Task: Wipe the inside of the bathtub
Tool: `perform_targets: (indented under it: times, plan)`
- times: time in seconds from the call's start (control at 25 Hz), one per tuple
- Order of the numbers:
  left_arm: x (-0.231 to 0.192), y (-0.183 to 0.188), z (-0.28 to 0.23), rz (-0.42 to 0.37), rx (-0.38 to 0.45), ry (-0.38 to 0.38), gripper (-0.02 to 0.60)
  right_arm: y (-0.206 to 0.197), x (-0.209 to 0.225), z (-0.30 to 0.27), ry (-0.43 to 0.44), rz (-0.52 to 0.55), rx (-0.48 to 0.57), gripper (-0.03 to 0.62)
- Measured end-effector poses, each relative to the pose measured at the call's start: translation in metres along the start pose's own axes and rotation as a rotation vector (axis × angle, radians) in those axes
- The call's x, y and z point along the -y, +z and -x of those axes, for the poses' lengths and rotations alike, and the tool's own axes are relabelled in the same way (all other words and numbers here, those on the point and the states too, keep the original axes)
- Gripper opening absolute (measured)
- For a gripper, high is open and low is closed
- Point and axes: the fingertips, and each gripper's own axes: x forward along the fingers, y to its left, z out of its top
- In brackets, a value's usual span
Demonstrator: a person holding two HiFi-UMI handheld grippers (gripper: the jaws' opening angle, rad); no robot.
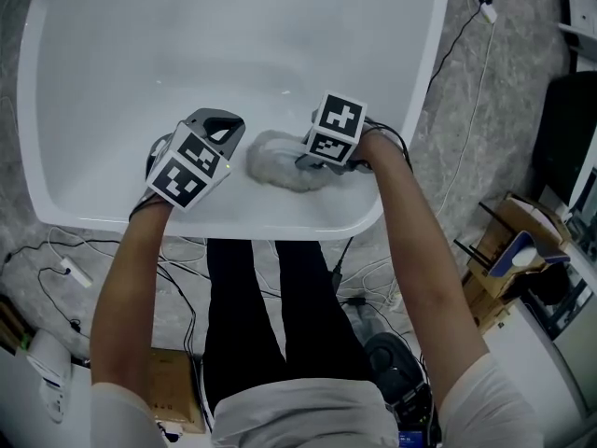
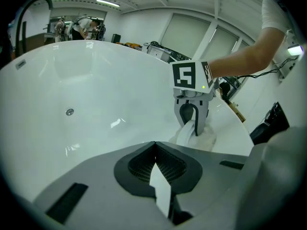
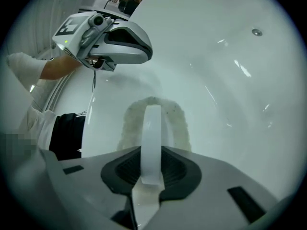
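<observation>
White and glossy, the bathtub (image 1: 233, 45) fills the head view, and everything in play sits close to its near rim. Just inside that rim, on the sloping inner wall, lies a pale fluffy pad (image 1: 278, 164). The right gripper (image 1: 303, 161) is clamped on the pad's white loop strap (image 3: 152, 128) (only the strap, not the fleece). The left gripper (image 1: 224, 129) hovers just beside the pad, also inside the near rim, its jaws pressed together on nothing.

The hold is on a thin strap, so I judge that a hard push could twist the pad under the jaws and let bare plastic scrape the enamel. The strap could also slip free on the slick slope. A sweep along the rim towards the idle left gripper might snag the pad against it.
</observation>
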Motion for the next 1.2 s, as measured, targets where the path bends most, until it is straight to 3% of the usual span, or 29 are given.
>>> perform_targets:
  times: [0.2, 0.76, 1.2]
  plan:
    - [-0.015, -0.002, -0.010, 0.013, -0.012, -0.004, 0.010, 0.007, 0.030, -0.010, -0.039, -0.010, 0.015, 0.095]
    - [-0.063, -0.029, -0.044, 0.033, -0.081, -0.017, 0.011, 0.034, 0.090, -0.038, -0.012, 0.014, 0.001, 0.095]
    - [-0.090, -0.048, -0.075, 0.061, -0.124, -0.009, 0.009, 0.048, 0.156, -0.063, -0.129, 0.025, -0.005, 0.095]
